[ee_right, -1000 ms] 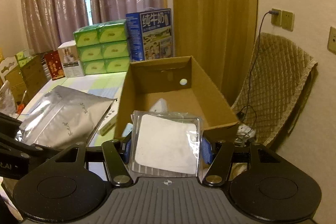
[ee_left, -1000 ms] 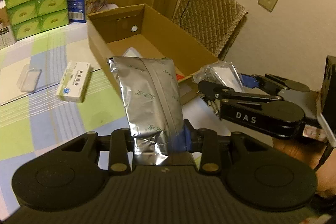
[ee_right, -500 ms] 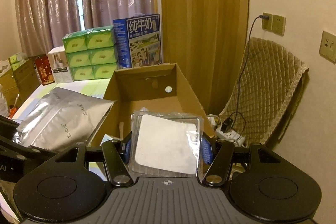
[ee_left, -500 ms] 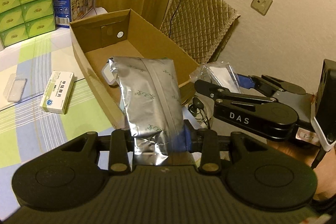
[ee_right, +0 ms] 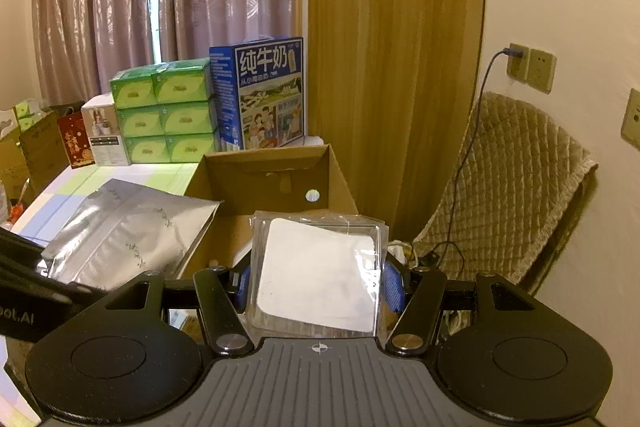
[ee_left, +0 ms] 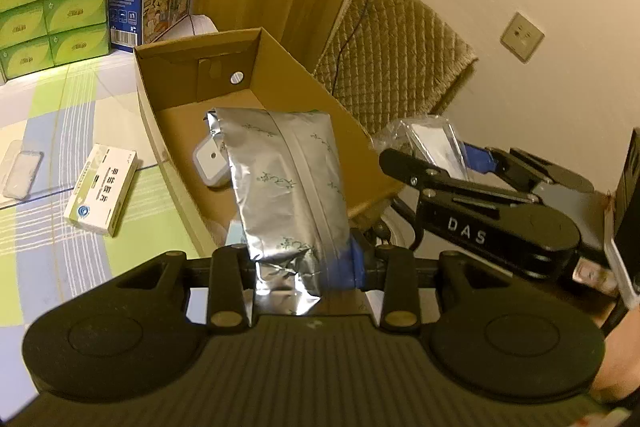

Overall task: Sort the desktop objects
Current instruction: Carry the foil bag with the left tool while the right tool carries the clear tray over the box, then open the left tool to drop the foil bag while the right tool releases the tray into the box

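Observation:
My left gripper [ee_left: 304,263] is shut on a silver foil pouch [ee_left: 284,179] and holds it upright over the near end of an open cardboard box [ee_left: 168,131]. The pouch also shows in the right wrist view [ee_right: 120,235]. My right gripper [ee_right: 318,287] is shut on a clear plastic packet with a white square pad [ee_right: 316,271], held above the box's [ee_right: 336,179] near right edge. That gripper [ee_left: 472,167] and packet [ee_left: 432,143] show at right in the left wrist view. A small white square device [ee_left: 210,163] lies inside the box.
A white medicine box [ee_left: 102,195] and a clear plastic case [ee_left: 20,173] lie on the checked tablecloth left of the box. Green tissue packs [ee_right: 164,111] and a blue milk carton [ee_right: 260,91] stand at the back. A quilted chair [ee_right: 512,187] stands right.
Both grippers have moved toward the cardboard box with their loads. The box now sits lower and nearer in both views. The grips have not changed.

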Demonstrator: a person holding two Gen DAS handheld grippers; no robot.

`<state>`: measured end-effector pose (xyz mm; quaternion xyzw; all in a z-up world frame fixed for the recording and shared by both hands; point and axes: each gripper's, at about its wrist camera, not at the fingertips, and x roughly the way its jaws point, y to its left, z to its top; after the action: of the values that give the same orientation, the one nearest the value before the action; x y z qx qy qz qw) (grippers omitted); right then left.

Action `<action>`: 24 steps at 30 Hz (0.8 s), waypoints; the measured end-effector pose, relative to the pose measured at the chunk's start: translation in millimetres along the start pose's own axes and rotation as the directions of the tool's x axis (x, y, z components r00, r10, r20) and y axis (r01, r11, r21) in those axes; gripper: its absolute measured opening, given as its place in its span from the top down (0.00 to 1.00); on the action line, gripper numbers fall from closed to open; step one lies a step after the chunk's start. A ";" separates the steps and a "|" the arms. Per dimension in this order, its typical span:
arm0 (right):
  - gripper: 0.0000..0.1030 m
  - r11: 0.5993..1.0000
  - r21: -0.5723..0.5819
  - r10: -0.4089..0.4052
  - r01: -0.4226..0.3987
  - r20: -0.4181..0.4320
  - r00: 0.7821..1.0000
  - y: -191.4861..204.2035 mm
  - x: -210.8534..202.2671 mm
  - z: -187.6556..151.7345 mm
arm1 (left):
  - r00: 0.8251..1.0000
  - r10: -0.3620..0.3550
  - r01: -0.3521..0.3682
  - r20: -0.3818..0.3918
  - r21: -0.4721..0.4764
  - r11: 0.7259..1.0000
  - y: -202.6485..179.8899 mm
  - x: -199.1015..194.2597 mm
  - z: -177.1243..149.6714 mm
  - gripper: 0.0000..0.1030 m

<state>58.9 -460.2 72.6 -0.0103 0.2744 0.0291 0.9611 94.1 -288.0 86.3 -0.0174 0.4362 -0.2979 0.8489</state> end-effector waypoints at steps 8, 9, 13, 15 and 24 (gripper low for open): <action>0.44 1.000 -0.025 0.000 0.000 -0.019 1.000 -8.8 36.0 17.8 | 1.000 0.003 -0.002 0.017 -0.068 0.998 13.6 22.7 31.8 0.70; 0.44 1.000 -0.027 0.000 0.000 -0.021 1.000 -9.7 40.0 19.3 | 1.000 0.005 -0.003 0.020 -0.074 0.997 15.2 25.3 35.8 0.70; 0.44 0.999 -0.036 0.004 -0.005 -0.032 0.999 -11.8 57.0 28.1 | 0.999 0.013 -0.010 0.030 -0.098 0.995 20.8 36.3 52.3 0.70; 0.44 0.999 -0.045 0.006 -0.007 -0.037 0.999 -12.5 65.5 32.3 | 0.999 0.019 -0.015 0.036 -0.111 0.994 24.1 41.4 59.4 0.70; 0.44 0.998 -0.062 0.017 -0.021 -0.057 0.998 -11.1 98.4 45.2 | 0.998 0.045 -0.035 0.054 -0.169 0.985 40.3 59.7 81.1 0.80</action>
<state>166.8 -464.7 59.0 -0.0386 0.3006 0.0465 0.9518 201.2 -304.7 81.2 -0.0889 0.4353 -0.2423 0.8625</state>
